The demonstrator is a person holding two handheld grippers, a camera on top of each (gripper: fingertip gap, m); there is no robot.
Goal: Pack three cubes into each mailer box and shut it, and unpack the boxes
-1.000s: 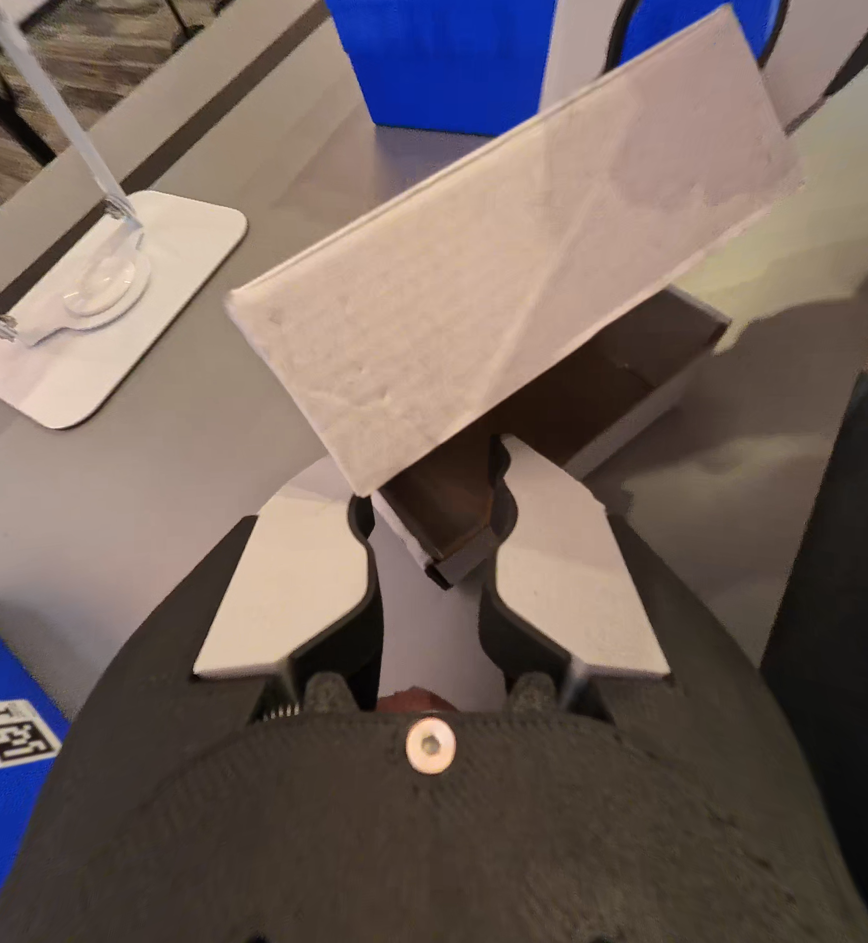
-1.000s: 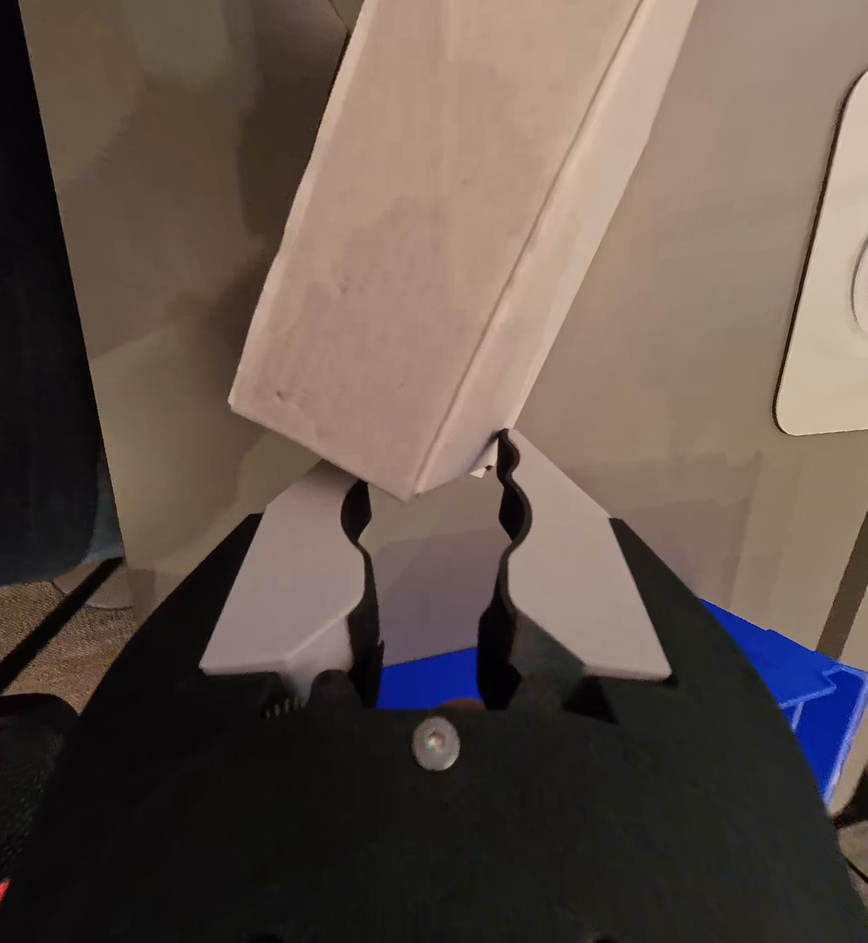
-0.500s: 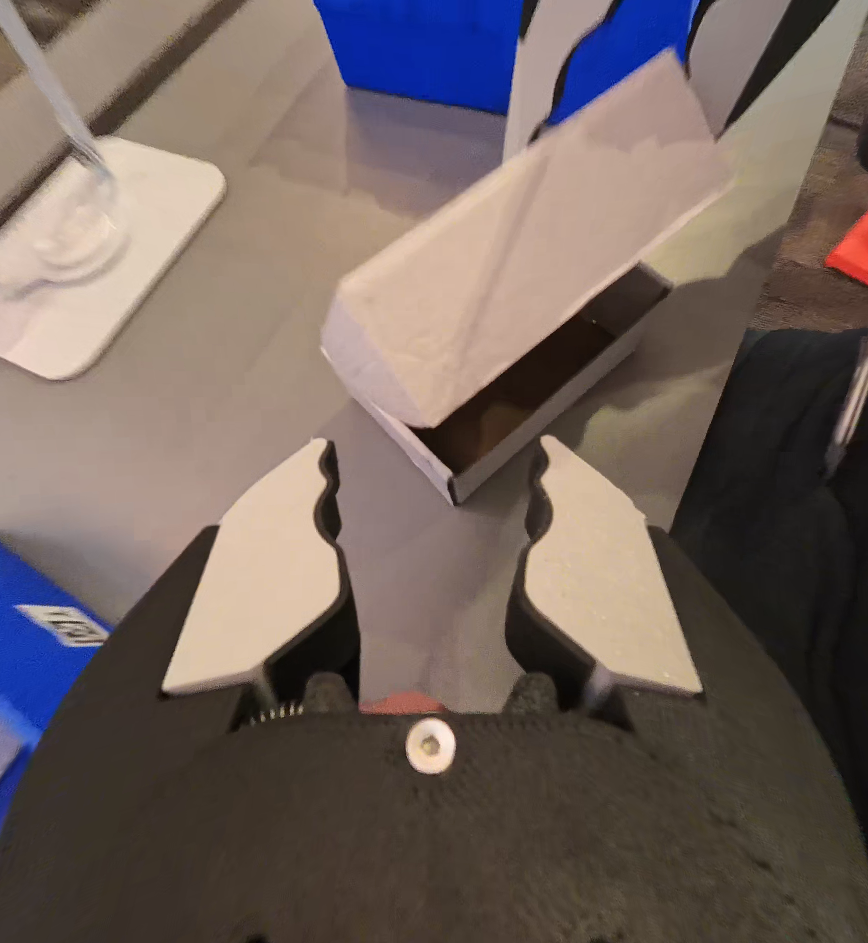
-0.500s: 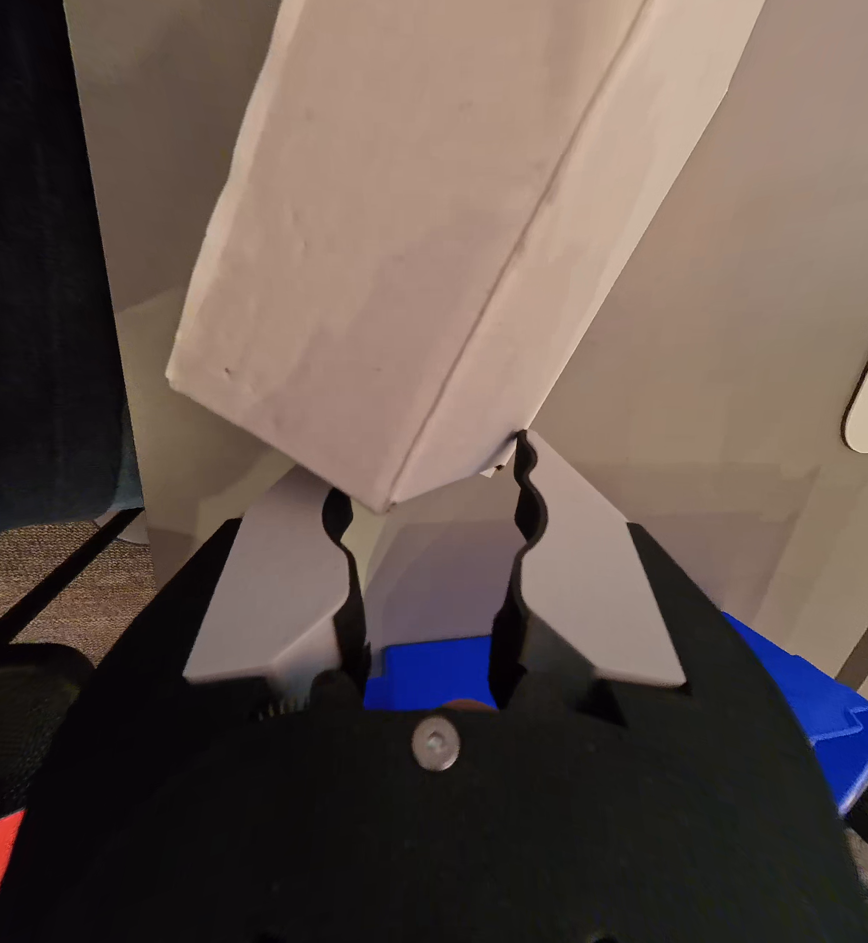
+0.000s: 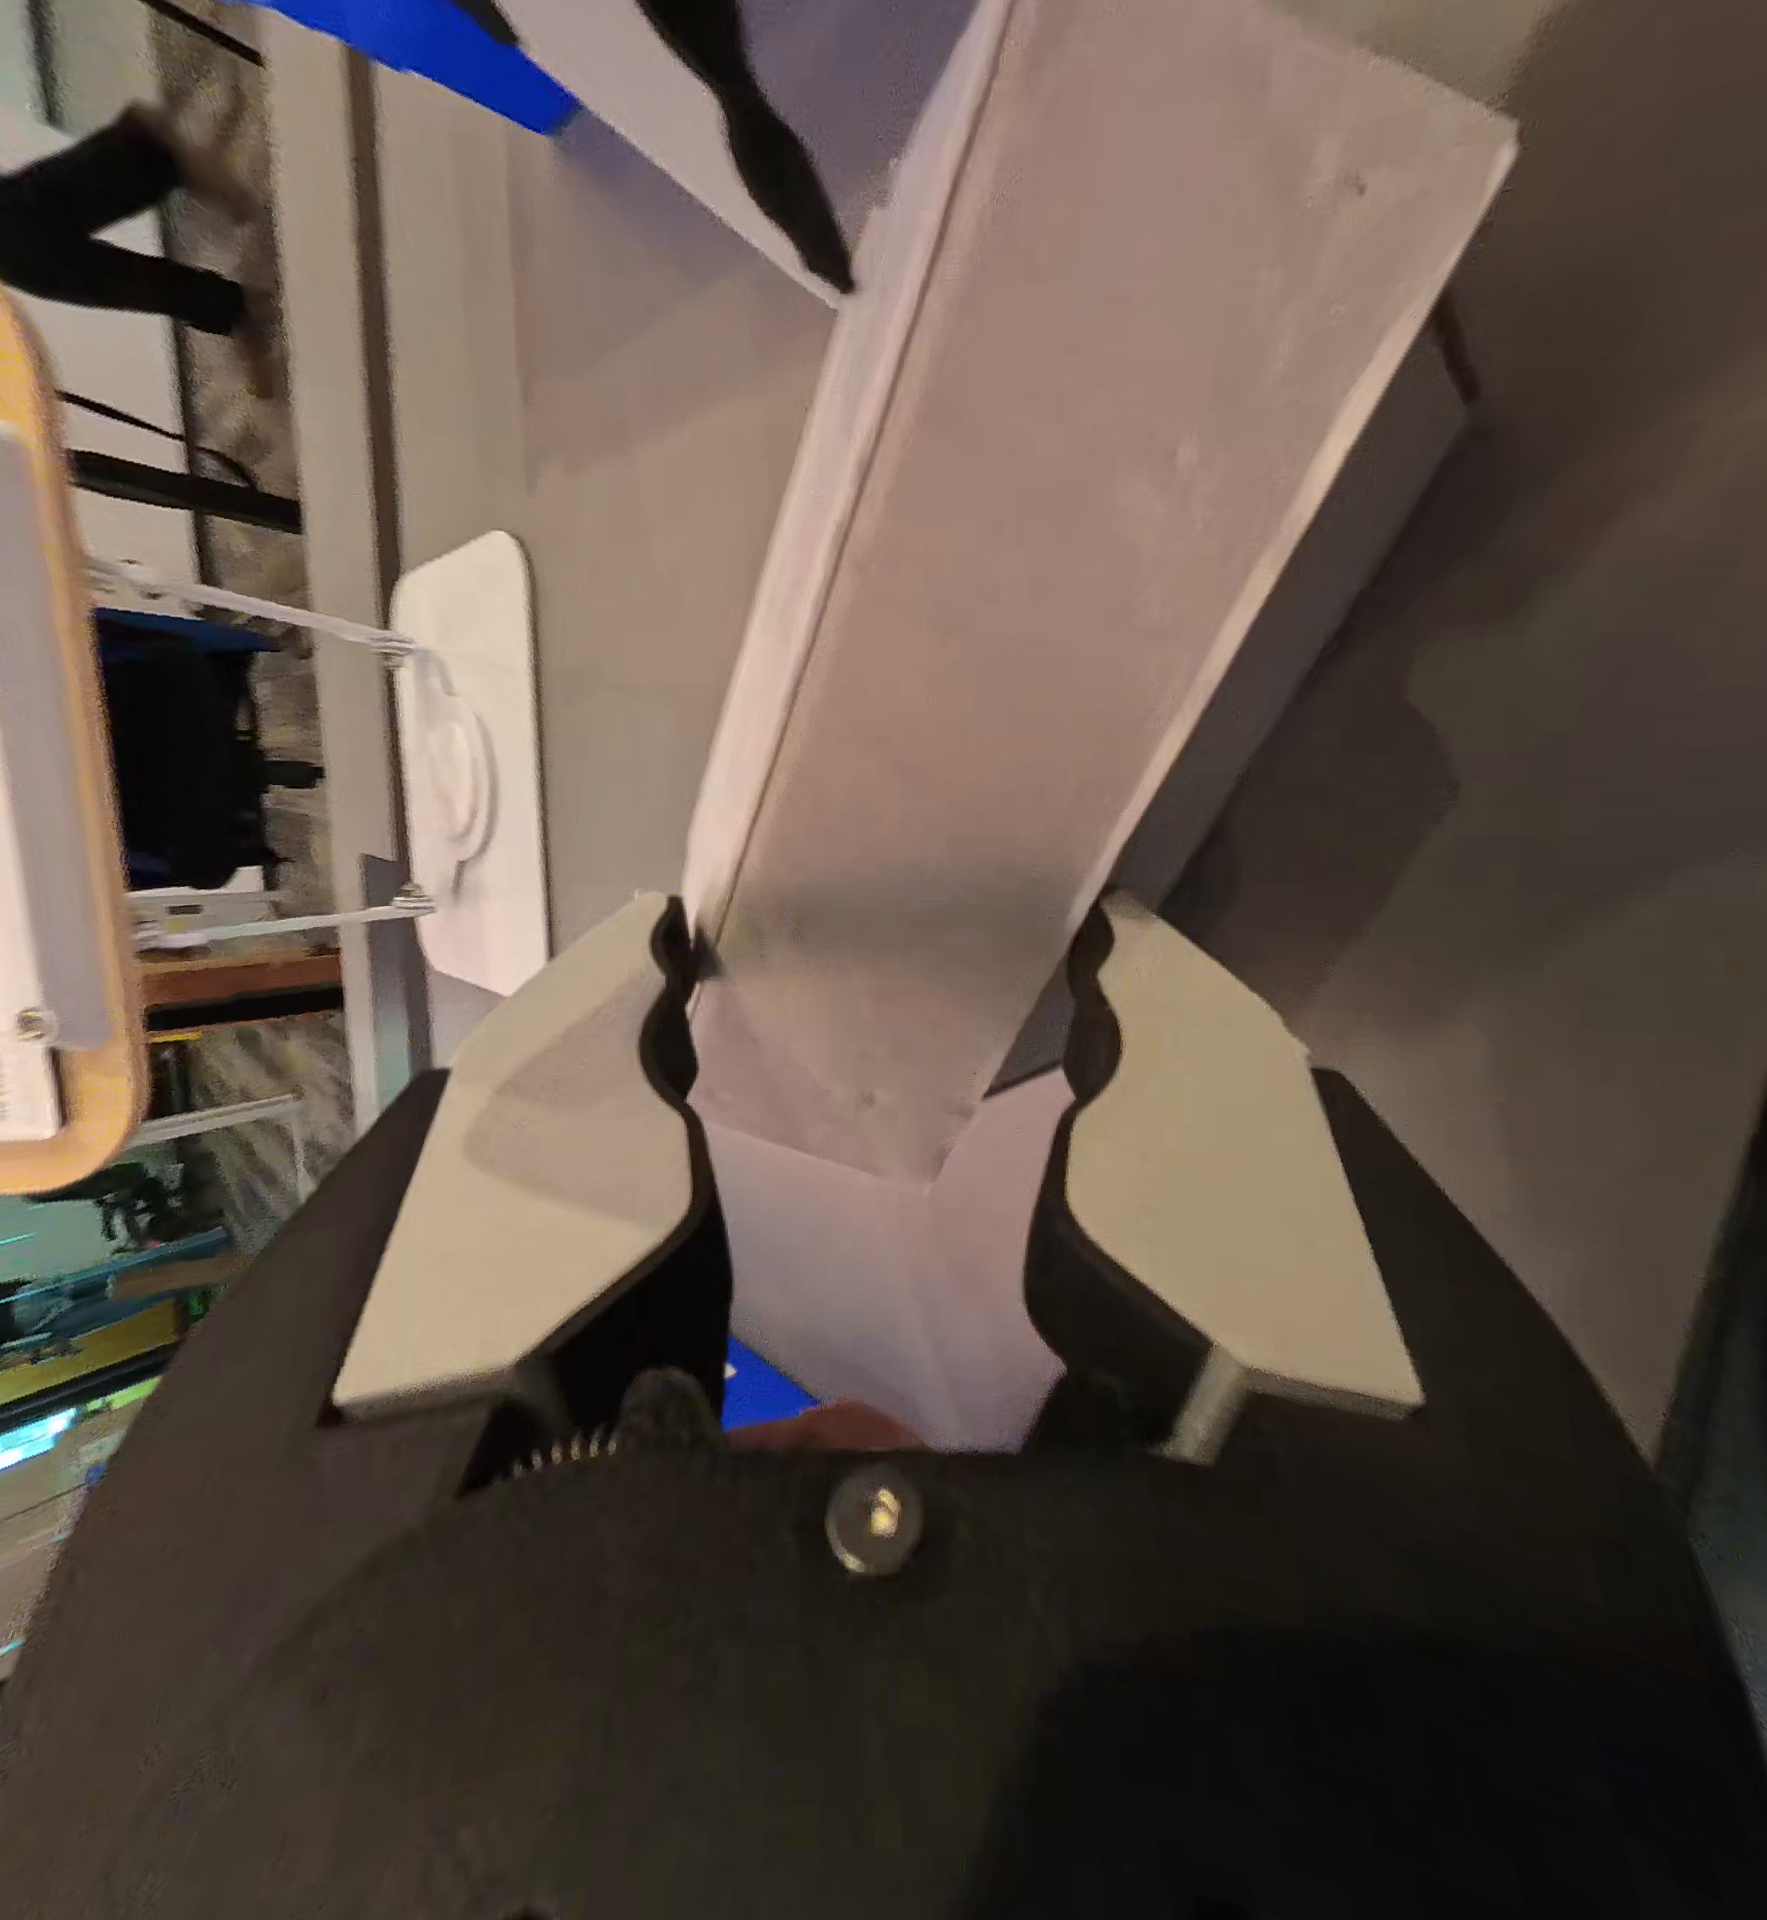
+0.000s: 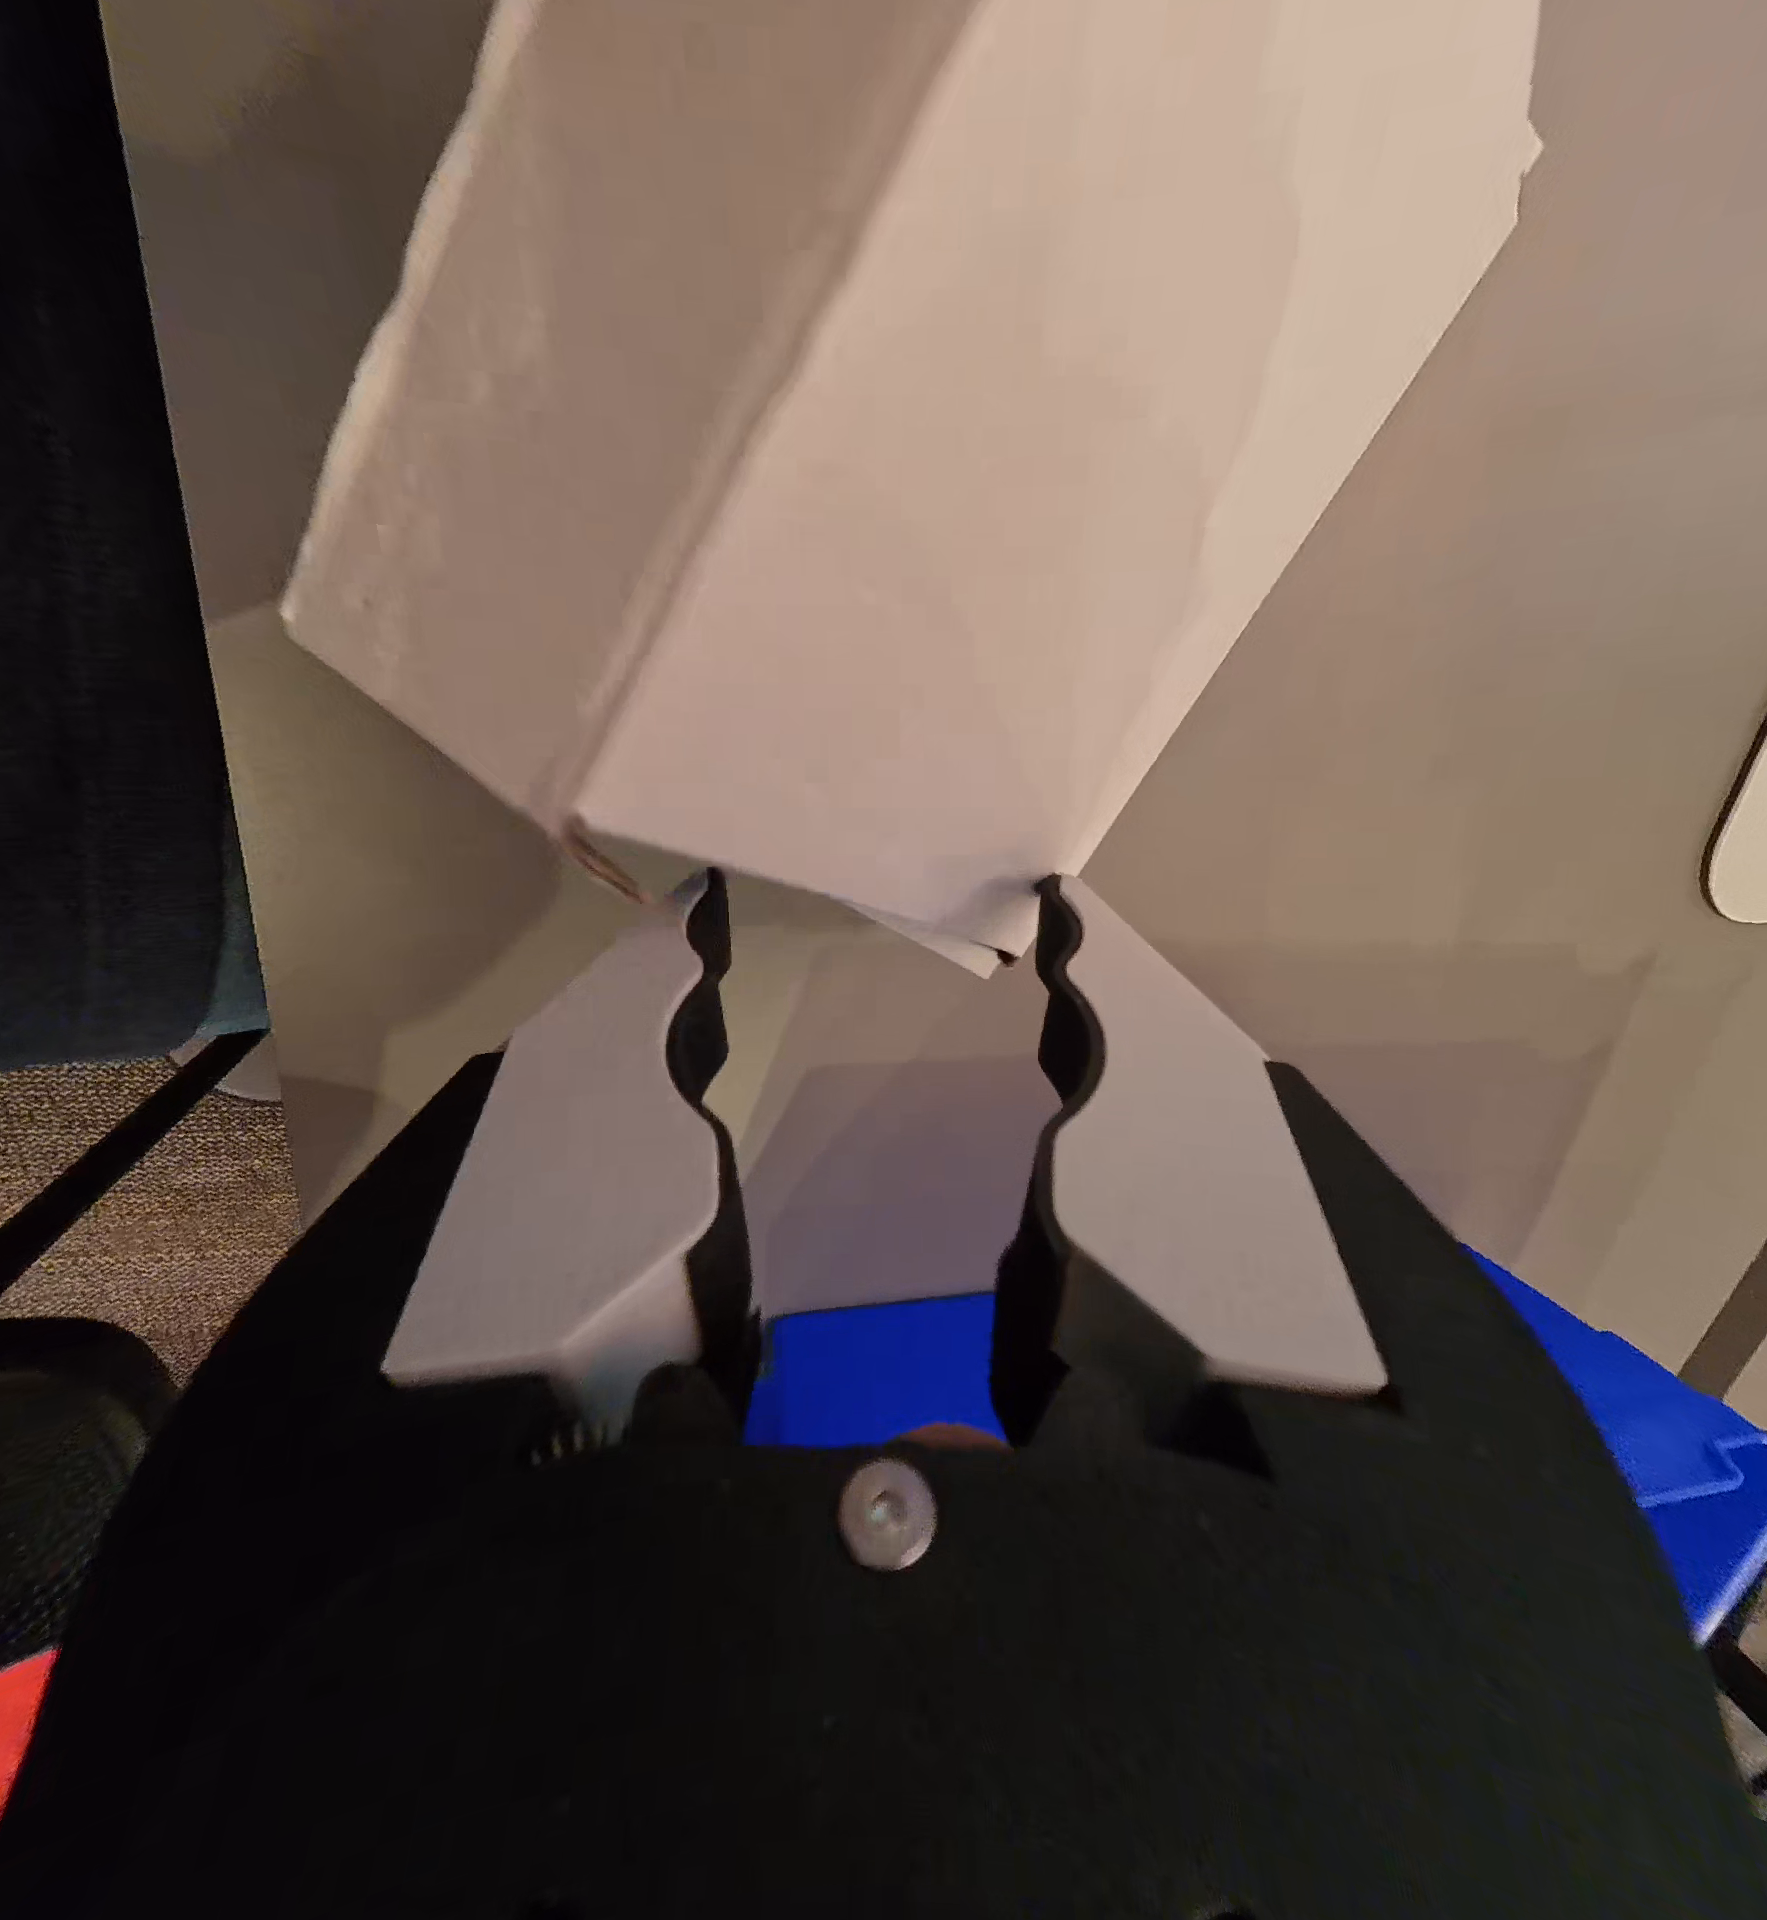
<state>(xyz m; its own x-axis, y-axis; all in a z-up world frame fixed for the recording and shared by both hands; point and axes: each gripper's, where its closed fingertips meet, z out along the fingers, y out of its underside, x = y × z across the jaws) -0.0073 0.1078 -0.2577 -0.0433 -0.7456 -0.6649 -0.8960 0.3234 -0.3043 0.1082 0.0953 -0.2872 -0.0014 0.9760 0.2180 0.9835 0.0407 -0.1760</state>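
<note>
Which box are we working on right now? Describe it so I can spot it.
On the grey table, ahead of both grippers, lies a long white mailer box. Unlike the blue bins at the table's edge, it is plain white cardboard with its lid raised slightly.

mailer box (image 5: 972, 665): white cardboard, matt, faintly scuffed
left gripper (image 5: 884, 1029): matt black plastic body with a fine grainy texture, pale matt finger plates, shiny metal screw
desk (image 5: 1606, 727): smooth grey, matt
blue bin (image 6: 1627, 1423): smooth plastic, slight sheen
white stand base (image 5: 472, 758): smooth plastic, low gloss
floor (image 6: 79, 1174): rough woven carpet
</note>
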